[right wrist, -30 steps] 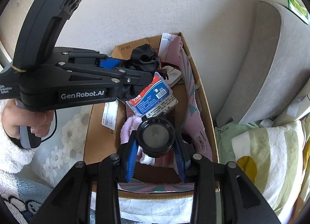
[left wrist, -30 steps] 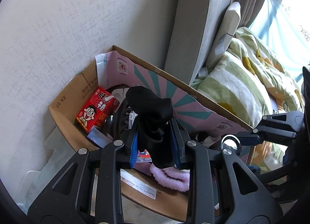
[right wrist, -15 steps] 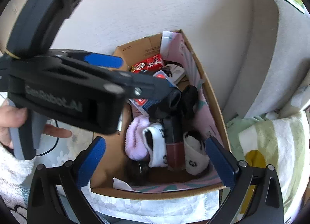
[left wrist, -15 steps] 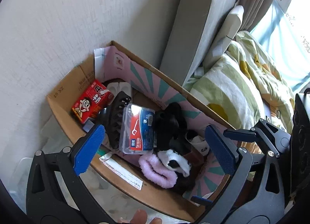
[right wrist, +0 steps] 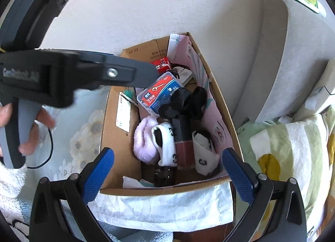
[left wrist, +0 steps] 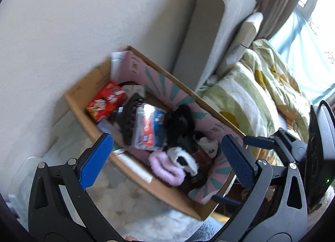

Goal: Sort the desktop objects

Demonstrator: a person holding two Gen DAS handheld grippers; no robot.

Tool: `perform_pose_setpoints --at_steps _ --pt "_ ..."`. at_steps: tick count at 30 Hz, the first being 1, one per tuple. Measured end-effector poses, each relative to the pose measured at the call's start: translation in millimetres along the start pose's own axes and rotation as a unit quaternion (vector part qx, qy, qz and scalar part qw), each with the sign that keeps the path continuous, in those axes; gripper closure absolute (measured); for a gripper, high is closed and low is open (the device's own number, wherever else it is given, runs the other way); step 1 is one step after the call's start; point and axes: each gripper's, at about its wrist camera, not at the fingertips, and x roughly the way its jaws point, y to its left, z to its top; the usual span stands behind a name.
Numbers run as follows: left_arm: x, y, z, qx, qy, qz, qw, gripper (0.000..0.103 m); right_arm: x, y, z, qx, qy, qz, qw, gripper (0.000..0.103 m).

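Deposit step complete: both grippers empty above the cardboard box (right wrist: 108,137).

Nearest the cameras, the left gripper (left wrist: 165,158) and the right gripper (right wrist: 167,174) each hold their blue pads (right wrist: 237,176) fully apart with nothing between them. Below lie a pink fluffy item (right wrist: 143,141), panda-print socks (right wrist: 167,147), and a dark rectangular case (right wrist: 183,137), touching one another. Beyond these, a black fabric piece (right wrist: 184,102) rests against a floss pick box (right wrist: 159,93). A red carton (left wrist: 105,100) sits at the far end, by the wall. Judged from this layout, the sorted items are already stowed. The next move calls for withdrawing both grippers and locating any remaining object; none is visible outside the box.
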Motion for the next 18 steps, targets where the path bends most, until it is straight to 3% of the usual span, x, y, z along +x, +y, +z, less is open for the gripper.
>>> perform_pose_setpoints --at_steps 8,18 --pt "-77.2 21.2 -17.7 -0.043 -0.055 0.045 0.9966 0.0 -32.8 25.9 20.2 -0.021 -0.011 -0.043 0.999 0.0" --pt "-166.4 64.4 -65.8 -0.116 -0.105 0.119 0.9805 0.0 -61.8 88.3 54.2 -0.053 -0.055 -0.046 0.996 0.0"
